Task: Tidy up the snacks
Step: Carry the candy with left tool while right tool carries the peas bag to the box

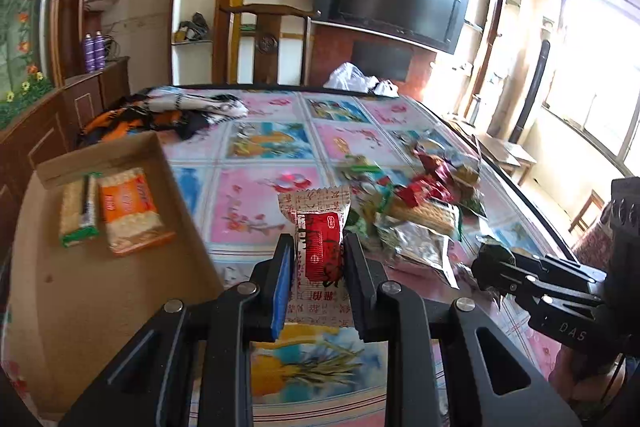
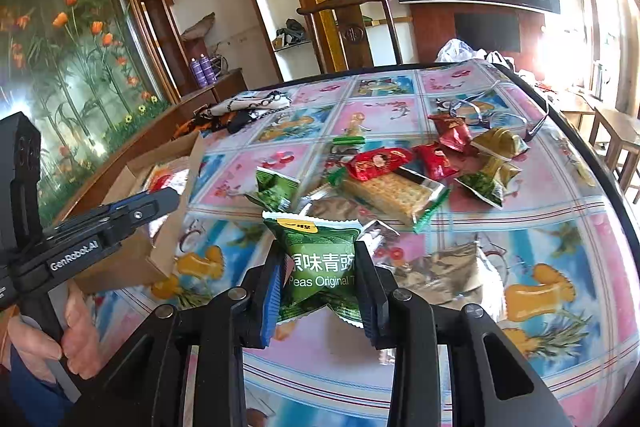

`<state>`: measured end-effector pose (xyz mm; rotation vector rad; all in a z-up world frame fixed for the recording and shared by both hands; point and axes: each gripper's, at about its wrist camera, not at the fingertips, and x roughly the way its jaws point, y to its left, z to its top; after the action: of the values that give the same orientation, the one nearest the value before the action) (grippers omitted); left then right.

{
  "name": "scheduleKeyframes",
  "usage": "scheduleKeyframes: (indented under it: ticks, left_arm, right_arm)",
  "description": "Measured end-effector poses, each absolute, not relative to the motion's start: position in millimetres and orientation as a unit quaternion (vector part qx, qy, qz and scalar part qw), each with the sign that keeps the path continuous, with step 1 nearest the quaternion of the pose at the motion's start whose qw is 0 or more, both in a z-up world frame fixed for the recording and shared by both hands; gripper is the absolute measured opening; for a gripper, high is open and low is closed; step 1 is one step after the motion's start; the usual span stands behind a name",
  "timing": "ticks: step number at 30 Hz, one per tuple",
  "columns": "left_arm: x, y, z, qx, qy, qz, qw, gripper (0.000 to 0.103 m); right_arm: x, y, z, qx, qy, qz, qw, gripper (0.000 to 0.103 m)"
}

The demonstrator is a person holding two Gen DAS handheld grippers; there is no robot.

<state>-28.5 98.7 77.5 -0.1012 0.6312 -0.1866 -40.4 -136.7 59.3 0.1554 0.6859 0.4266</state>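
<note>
Green snack pkt (image 2: 320, 267), right wrist view: white Chinese chars "原味青豌", cut off at the right by the finger; below, "Peas Original T…". Yellow tab on top has dark print, too small to read. Left gripper (image 2: 156, 203) body: white "GenRobot.AI". Right gripper (image 1: 496, 267) arm, left wrist view: "DAS". Red/white pkt (image 1: 318, 243): Chinese chars, prob. not legible.

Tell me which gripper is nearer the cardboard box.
Left. The left gripper, shut on a red-and-white snack packet, sits beside the cardboard box; the right gripper, holding a green pea packet, is farther off, by the snack pile.
</note>
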Motion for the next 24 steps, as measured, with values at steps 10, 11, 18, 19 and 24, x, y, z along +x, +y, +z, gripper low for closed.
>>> scheduleKeyframes:
  ticks: [10, 11, 18, 19, 24]
  left_arm:
    - [-36, 160, 83, -0.089, 0.297, -0.039, 0.95, 0.024]
    - [-36, 167, 82, -0.093, 0.297, -0.032, 0.95, 0.024]
    - [-38, 222, 70, -0.123, 0.31, 0.024, 0.942, 0.024]
    - [-37, 229, 67, -0.129, 0.316, 0.031, 0.939, 0.024]
    - [-34, 256, 56, -0.152, 0.337, 0.063, 0.927, 0.024]
  right_arm:
    - [-39, -86, 69, 0.057, 0.323, 0.246, 0.912, 0.035]
    - [-38, -81, 70, 0.056, 0.322, 0.249, 0.912, 0.035]
    - [-36, -40, 79, 0.05, 0.317, 0.287, 0.903, 0.035]
    - [-35, -34, 81, 0.05, 0.316, 0.292, 0.901, 0.035]
    - [-31, 8, 87, 0.036, 0.32, 0.332, 0.887, 0.036]
